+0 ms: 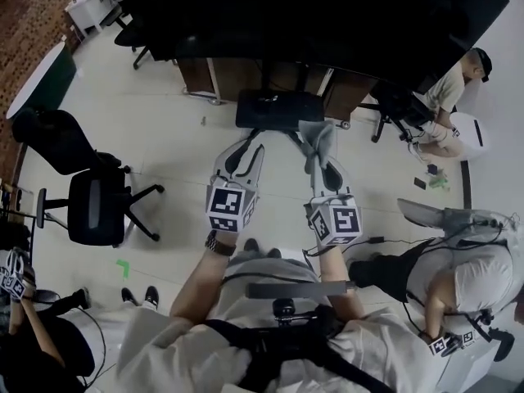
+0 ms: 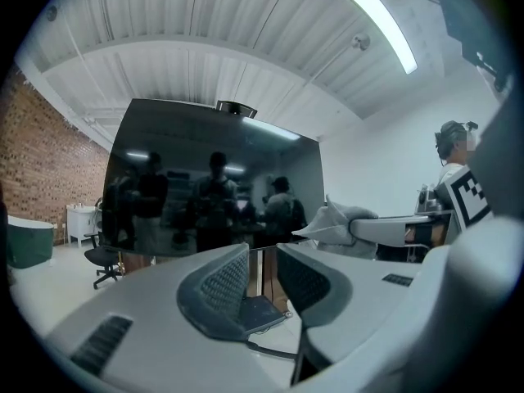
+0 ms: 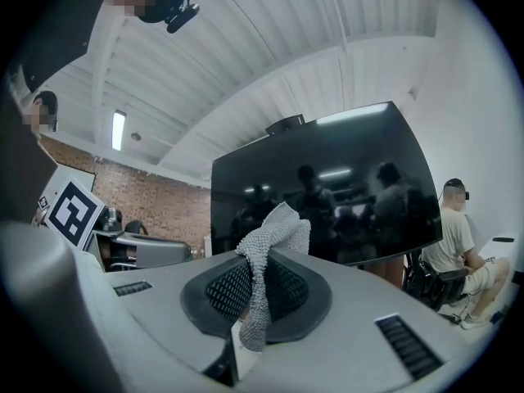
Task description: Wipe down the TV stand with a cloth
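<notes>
The TV stand's black base (image 1: 280,109) lies on the pale floor under the big dark TV (image 1: 311,15). My right gripper (image 1: 321,155) is shut on a grey knitted cloth (image 1: 318,142), held in the air just short of the base. In the right gripper view the cloth (image 3: 266,277) sticks up from between the closed pads, in front of the TV screen (image 3: 327,187). My left gripper (image 1: 248,150) hangs beside it, open and holding nothing. Through its gap in the left gripper view I see the stand's base (image 2: 264,309); the cloth (image 2: 336,219) shows to the right.
Black office chairs (image 1: 94,207) stand at the left. A wooden cabinet (image 1: 233,76) sits behind the stand. One person (image 1: 449,88) sits at the right, another (image 1: 475,277) crouches at the lower right. A green tape mark (image 1: 123,266) is on the floor.
</notes>
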A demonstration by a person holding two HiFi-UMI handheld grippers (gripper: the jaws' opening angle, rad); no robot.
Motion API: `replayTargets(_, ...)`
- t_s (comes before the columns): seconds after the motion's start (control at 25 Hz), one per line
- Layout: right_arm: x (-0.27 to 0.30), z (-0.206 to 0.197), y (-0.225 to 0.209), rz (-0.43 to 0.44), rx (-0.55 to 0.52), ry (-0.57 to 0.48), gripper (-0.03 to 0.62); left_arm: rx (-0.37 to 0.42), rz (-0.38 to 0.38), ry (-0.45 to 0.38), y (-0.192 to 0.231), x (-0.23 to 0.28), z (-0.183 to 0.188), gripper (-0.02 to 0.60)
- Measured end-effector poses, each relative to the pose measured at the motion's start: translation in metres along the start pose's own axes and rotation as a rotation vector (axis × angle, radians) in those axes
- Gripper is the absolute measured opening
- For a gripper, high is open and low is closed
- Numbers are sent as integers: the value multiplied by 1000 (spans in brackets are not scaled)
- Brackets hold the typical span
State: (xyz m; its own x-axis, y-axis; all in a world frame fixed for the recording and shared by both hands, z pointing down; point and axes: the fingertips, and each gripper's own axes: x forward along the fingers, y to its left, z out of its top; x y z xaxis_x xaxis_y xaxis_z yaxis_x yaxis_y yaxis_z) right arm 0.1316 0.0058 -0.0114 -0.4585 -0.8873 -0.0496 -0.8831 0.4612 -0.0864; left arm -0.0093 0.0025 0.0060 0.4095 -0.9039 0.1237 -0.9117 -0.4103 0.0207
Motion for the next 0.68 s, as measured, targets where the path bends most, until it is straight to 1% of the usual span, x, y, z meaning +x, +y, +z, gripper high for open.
replayTargets(0.16,5,-1,8,16,-1,24,26,-15,-11,25,2,-8,-7,138)
replayTargets(0.32,3,1,1,36,4,48,26,-7,-14,43,-16,-5,-4,138)
replayTargets(0.52,8,-9,1,49,7,68,26,-14,-45,45,-13,-2,-14,138)
replayTargets(0.68,-3,-19,11,56,6,72,26,-5,-50,54,-16,-15,-28,138)
